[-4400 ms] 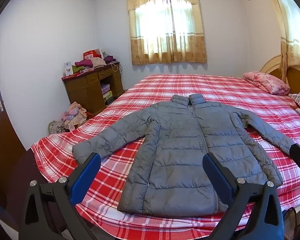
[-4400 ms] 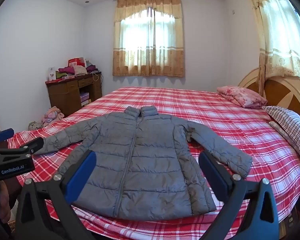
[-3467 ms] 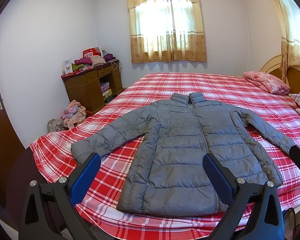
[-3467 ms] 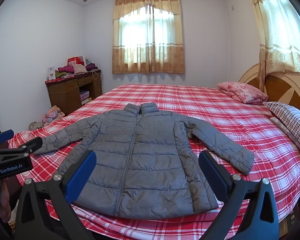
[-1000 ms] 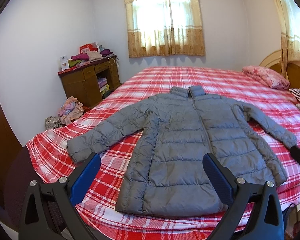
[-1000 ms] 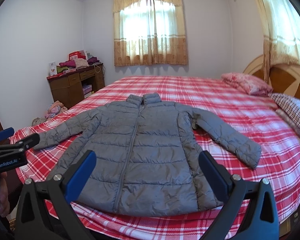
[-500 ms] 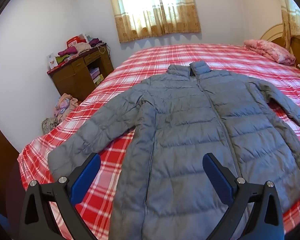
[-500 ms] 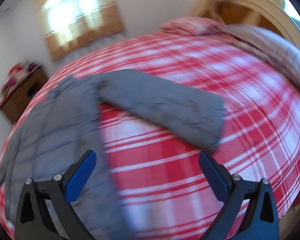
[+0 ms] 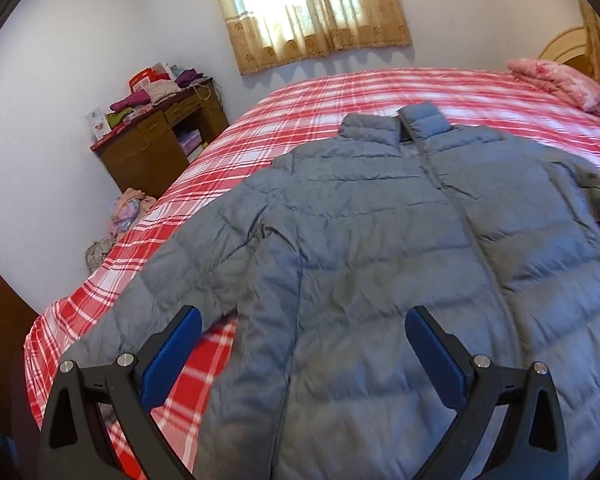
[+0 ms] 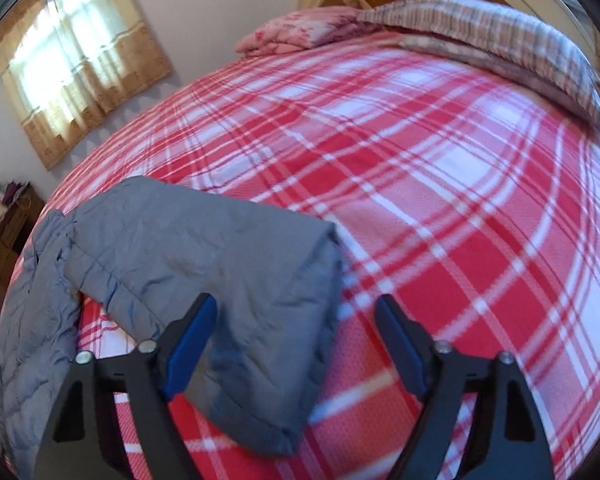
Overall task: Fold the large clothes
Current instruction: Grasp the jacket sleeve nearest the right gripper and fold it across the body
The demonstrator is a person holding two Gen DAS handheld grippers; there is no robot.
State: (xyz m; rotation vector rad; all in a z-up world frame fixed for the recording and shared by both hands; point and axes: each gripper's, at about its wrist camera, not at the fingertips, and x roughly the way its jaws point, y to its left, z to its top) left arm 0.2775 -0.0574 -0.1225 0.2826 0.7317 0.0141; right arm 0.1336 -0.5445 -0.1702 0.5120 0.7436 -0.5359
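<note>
Lying flat and unfolded — the jacket (image 9: 380,240); both the left gripper (image 9: 302,344) and the right gripper (image 10: 296,336) spread, holding nothing — every fold remains.

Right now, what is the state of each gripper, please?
Left gripper: open, holding nothing, over the jacket.
Right gripper: open, holding nothing, at the sleeve end.
</note>
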